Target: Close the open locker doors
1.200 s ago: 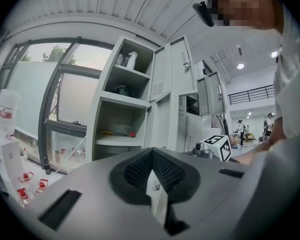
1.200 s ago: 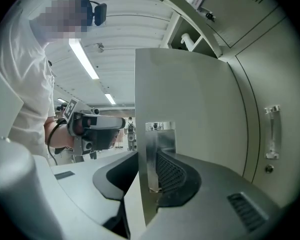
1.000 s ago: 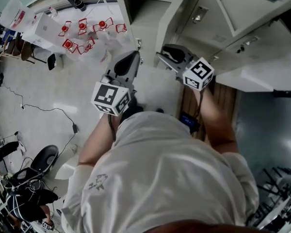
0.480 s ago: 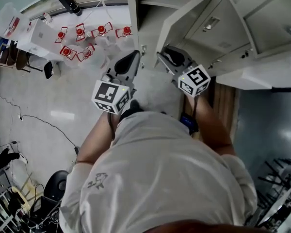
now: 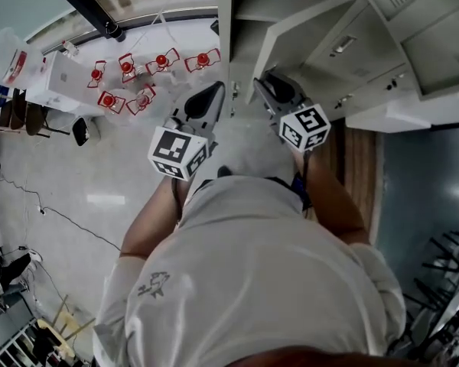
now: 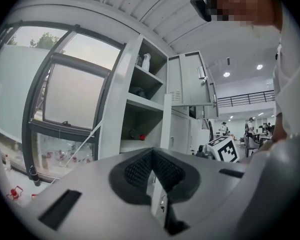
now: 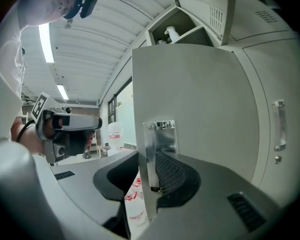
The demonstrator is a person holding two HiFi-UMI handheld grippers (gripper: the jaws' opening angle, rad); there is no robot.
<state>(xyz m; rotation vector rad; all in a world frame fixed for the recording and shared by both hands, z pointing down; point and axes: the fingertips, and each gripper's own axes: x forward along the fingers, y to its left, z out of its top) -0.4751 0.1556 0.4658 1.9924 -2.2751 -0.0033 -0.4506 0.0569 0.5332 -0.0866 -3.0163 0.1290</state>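
**Locker bank (image 5: 444,44), task judged barely begun.** The right-hand columns are shut. The left column is open, its shelves exposed. One open door (image 7: 200,109) stands out toward the person. Above it, an upper door (image 7: 210,9) also hangs open over a compartment holding a white bottle (image 7: 171,34). The right gripper (image 5: 271,87) straddles the lower door's free edge beside the latch plate (image 7: 159,144), its fingers (image 7: 172,176) apart and not clamped. The left gripper (image 5: 211,96) sits alongside, fingers (image 6: 170,172) spread and empty. Both doors are yet to be closed.
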